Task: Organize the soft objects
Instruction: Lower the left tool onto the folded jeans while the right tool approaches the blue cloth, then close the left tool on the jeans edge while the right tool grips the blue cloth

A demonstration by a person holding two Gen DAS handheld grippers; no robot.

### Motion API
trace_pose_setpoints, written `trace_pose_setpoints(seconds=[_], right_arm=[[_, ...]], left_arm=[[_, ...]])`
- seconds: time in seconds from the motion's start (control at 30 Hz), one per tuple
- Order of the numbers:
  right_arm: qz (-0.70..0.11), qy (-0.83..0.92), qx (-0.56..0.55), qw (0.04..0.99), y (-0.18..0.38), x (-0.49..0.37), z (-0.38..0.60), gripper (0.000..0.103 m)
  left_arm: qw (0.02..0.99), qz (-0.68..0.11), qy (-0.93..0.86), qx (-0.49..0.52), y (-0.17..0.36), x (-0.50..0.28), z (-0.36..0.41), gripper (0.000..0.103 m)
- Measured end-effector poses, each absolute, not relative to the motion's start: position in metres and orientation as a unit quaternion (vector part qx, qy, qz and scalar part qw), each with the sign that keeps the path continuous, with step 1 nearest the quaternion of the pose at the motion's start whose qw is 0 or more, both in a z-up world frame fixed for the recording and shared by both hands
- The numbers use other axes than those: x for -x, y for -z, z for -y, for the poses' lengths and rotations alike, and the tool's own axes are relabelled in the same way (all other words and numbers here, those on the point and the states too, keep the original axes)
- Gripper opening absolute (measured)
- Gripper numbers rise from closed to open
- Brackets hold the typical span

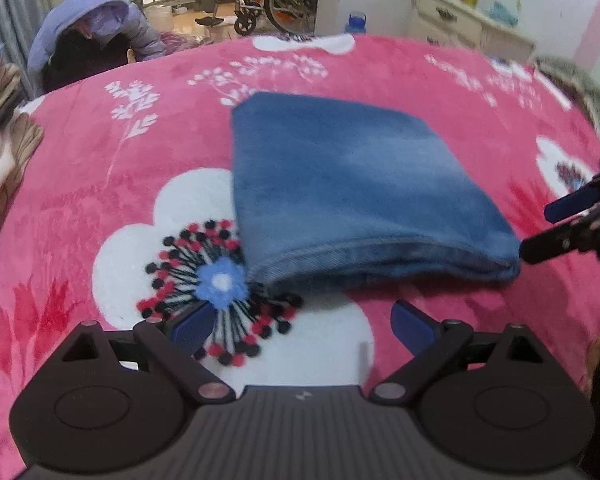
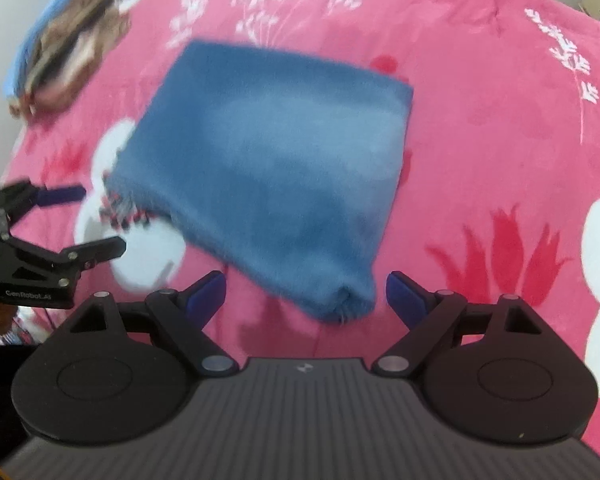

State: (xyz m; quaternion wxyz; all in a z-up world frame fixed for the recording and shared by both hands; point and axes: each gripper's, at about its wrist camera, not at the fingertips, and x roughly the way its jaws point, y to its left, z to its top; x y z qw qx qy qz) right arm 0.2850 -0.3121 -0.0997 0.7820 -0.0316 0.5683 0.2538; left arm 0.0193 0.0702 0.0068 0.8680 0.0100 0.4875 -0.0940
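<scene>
While the folded denim piece (image 1: 352, 184) lies flat on the pink floral blanket (image 1: 100, 184), both tools hang just short of it with nothing held. The left gripper (image 1: 304, 326) has its fingers spread wide, facing the denim's near hemmed edge; the right gripper (image 2: 304, 292) is likewise spread wide, facing the denim's near corner.

The step in hand looks like taking hold of the bundle to move it — probably toward the stack of folded clothes (image 2: 64, 60) lying well beyond the denim's far left corner. To do that well, each tool should slide one finger under the denim's thick edge and the other over it, so all the layers are pinched together, not just the top one. Taking the two near corners evenly should keep the fold from sagging open — lifting one side first would likely spill it. The right view is blurred, so fine edge detail there cannot be read.
</scene>
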Motion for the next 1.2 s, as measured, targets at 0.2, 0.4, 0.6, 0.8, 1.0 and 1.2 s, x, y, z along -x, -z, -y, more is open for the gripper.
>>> trace_pose_setpoints(seconds=[0.2,0.4,0.6,0.8,1.0,1.2], right_arm=[[-0.565,-0.257,-0.033,0.783,0.107,-0.312,0.329,0.089],[-0.555,-0.262,-0.136,0.778,0.119,-0.346,0.339,0.089],[-0.538,-0.257,-0.192,0.78,0.123,-0.369,0.347,0.089],[-0.517,-0.334,-0.17,0.769,0.102,-0.387,0.317,0.089],[-0.55,-0.395,-0.138,0.722,0.09,-0.412,0.255,0.089],[-0.613,-0.374,-0.139,0.681,0.119,-0.428,0.214,0.089]], left_arm=[[0.875,-0.472,0.092,0.052,-0.013,-0.04,-0.105,0.098],[0.866,-0.465,0.107,0.151,0.002,-0.083,-0.126,0.098],[0.836,-0.498,0.127,0.191,0.039,-0.125,-0.129,0.098],[0.816,-0.507,0.169,0.22,0.063,-0.129,-0.127,0.098],[0.818,-0.485,0.205,0.233,0.078,-0.134,-0.127,0.103],[0.805,-0.466,0.272,0.245,0.086,-0.143,-0.124,0.103]])
